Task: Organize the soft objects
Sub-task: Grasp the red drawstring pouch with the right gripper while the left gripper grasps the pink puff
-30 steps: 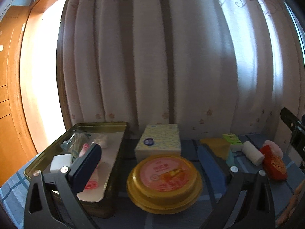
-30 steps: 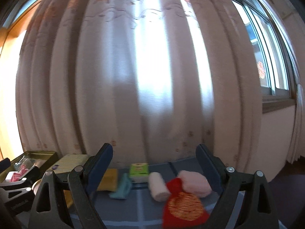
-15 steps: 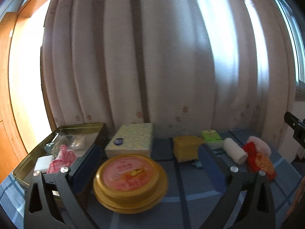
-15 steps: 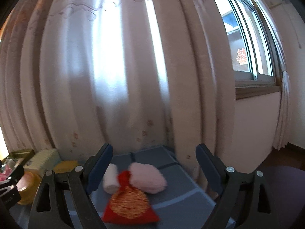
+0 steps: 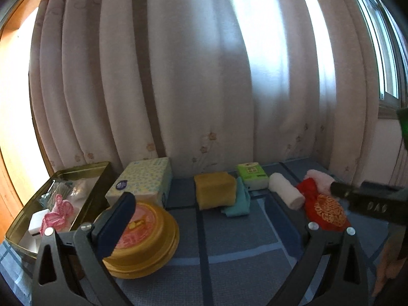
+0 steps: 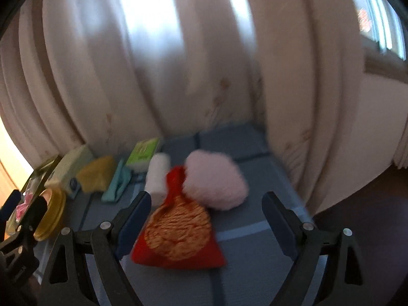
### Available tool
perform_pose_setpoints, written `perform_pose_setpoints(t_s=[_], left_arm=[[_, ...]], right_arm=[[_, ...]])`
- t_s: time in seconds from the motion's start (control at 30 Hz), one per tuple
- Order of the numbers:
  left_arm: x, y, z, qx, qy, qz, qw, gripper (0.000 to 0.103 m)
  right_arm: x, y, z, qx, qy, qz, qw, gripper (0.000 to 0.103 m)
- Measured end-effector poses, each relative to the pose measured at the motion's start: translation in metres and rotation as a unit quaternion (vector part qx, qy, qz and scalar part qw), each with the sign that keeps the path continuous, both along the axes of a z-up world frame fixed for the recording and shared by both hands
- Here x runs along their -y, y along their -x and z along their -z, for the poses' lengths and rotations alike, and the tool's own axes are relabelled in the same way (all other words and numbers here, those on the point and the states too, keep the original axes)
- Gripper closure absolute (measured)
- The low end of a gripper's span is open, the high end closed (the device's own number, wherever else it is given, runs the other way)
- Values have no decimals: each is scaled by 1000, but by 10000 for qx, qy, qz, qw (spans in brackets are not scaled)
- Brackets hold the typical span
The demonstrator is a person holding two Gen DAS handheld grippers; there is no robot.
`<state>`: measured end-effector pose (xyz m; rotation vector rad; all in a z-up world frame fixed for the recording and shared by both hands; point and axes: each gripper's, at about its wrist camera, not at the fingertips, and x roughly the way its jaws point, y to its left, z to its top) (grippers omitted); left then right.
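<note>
Right gripper (image 6: 206,219) wide apart over the blue checked worktop (image 6: 255,267), nothing clamped. Red pouch (image 6: 178,232) lying flat between the fingers, nearer the left one (image 6: 134,219), untouched on both sides. Pink puff (image 6: 215,179) just beyond the pouch, touching its neck, also inside the gap. White roll (image 6: 158,176) past the left fingertip, against the pouch. Further off to the left of that finger, in a row along the curtain (image 6: 153,63): green pack (image 6: 145,154), teal cloth (image 6: 117,185), yellow sponge (image 6: 98,172), tissue box (image 6: 72,169). View blurred.

Left gripper (image 5: 204,219) likewise spread, empty. Round gold tin (image 5: 148,239) partly behind the left finger (image 5: 114,224), resting on the worktop (image 5: 229,242). Open metal box (image 5: 97,196) outside that finger, holding a pink frilly item (image 5: 57,211), a white block (image 5: 38,220) and clear packets. Tissue box (image 5: 140,181) beyond the tin. Sponge (image 5: 215,188) and teal cloth (image 5: 238,200) straight ahead between the fingers, touching. Green pack (image 5: 252,176) behind them by the curtain (image 5: 204,76). White roll (image 5: 287,193), red pouch (image 5: 323,209) and pink puff (image 5: 320,178) beyond the right finger (image 5: 283,227), with the other gripper (image 5: 367,201) reaching in above the pouch.
</note>
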<state>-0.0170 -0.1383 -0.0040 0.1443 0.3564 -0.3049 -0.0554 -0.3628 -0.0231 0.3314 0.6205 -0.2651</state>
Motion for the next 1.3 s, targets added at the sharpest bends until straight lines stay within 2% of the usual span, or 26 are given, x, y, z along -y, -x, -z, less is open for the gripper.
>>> perform_pose_setpoints(t_s=[0.1,0.2,0.23,0.3,0.37,0.43,0.57,0.73,0.8,0.9,0.97,1.03,1.1,1.2,1.3], left_arm=[[-1,-3,1,-105,15,-93,9999,0],[-1,-4,2,-143,6,-98,9998,0],[0,-4,2,-137,-6,-94,9999,0],[0,-3,2,-129,-21,-81,9999,1],[0,-4,3,-135,-32,-75,9999,0],[1,-5,3,-162,-46,-78,9998,0],[2,-7,4,-208,-64,-87,9997,1],[6,-8,5,-254,-163,-90,9995,1],[7,-8,5,-272,-131,-57,9995,1],[12,-7,6,-283,-126,-23,9995,1],[16,-7,6,-300,-68,51,9995,1],[21,-6,6,-333,-20,143,9993,1],[31,-4,7,-344,33,305,9989,1],[48,-3,6,-343,138,660,9971,1],[71,-7,7,-506,266,1196,9912,1]], right_arm=[[-4,-18,11,-389,-233,-244,9987,14],[-10,-33,20,-756,-293,-493,9955,31],[-11,-37,24,-861,-314,-571,9942,41],[-12,-37,24,-914,-261,-650,9933,47],[-15,-37,26,-970,-232,-766,9921,59],[-16,-32,25,-970,-195,-842,9915,64],[-17,-9,20,-671,-382,-1112,9908,69],[-17,18,4,75,-472,-1480,9878,70],[-18,23,-1,208,-453,-1677,9846,70],[-16,33,-8,534,-484,-1691,9830,70],[-9,42,-14,800,-430,-1493,9846,70],[1,48,-20,991,-213,-1007,9897,70],[13,51,-23,1021,235,-245,9942,70],[22,52,-23,979,854,566,9899,70],[30,54,-24,1040,885,903,9865,70]])
